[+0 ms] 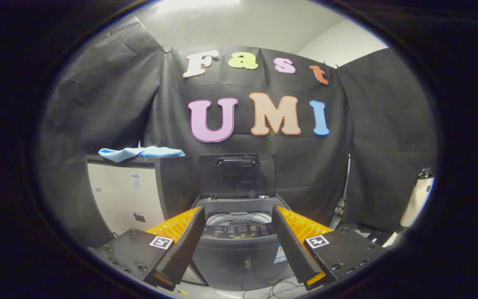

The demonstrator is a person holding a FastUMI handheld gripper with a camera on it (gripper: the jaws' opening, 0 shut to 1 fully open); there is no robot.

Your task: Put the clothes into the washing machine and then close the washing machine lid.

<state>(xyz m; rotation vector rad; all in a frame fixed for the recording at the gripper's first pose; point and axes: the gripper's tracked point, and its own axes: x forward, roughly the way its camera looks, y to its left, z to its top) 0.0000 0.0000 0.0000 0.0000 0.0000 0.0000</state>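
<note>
I have the gripper [237, 216] spread wide with nothing between its fingers, and it is pointed straight at the washing machine [239, 249], which stands in the lower middle of the frame, just beyond the fingertips. The washing machine lid [237, 174] is raised and leans back against the booth wall, so the drum opening [239, 217] is exposed and ready to take laundry; I read that as the reason the lid was left up.

The clothes [141, 153], a light blue bundle, lie at the middle left of the frame on top of a cabinet [127, 195] that stands just beside the washer. They sit well apart from my fingers and higher than the drum, so I judge the task has barely begun: nothing is in the drum as far as I can tell. My next move should be to swing left and up, keeping the fingers apart until they straddle a fold of the cloth.
</note>
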